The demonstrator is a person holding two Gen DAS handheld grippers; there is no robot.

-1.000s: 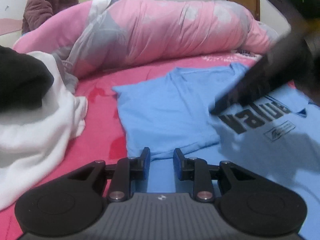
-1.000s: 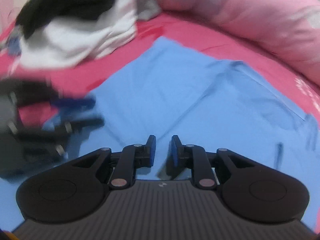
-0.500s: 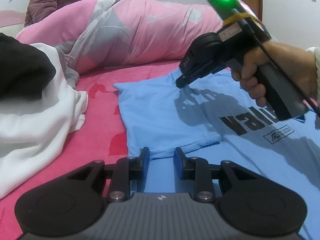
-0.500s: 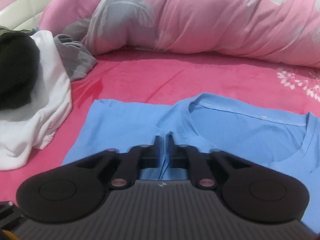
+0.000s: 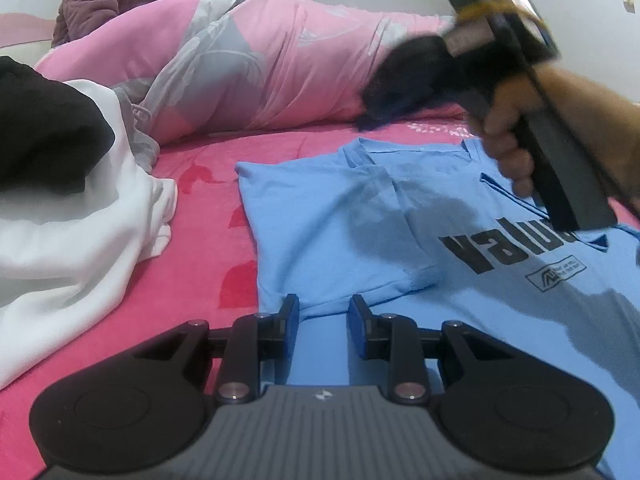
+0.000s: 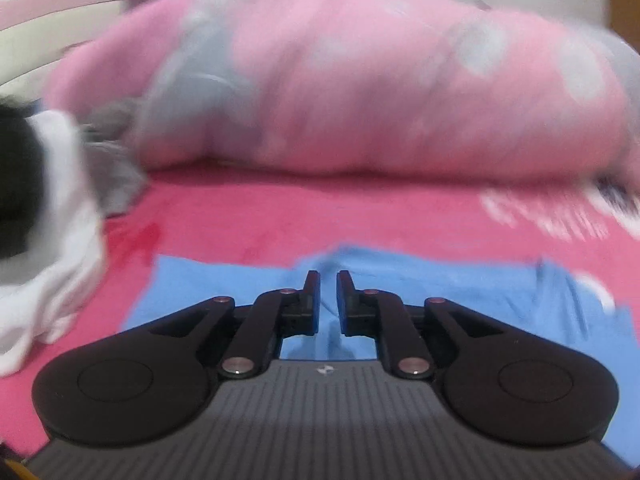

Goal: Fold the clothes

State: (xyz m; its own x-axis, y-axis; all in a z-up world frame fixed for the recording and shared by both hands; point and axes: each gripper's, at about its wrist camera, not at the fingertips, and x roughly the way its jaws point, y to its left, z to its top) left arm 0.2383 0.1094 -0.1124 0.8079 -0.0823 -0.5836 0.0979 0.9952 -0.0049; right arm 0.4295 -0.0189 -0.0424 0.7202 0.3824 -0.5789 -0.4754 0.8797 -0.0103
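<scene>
T-shirt [image 5: 360,216] flat on bed [image 5: 208,248].

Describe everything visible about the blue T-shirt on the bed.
The blue T-shirt is light blue, thin knit by its look, lying flat and front up on the red-pink bedspread. Its neckline points toward the pink quilt. Black block lettering and a small boxed logo cross the chest, upside down in the left wrist view. One short sleeve is folded inward over the body. The white garment lies apart from it, and nothing visibly presses on it.
</scene>
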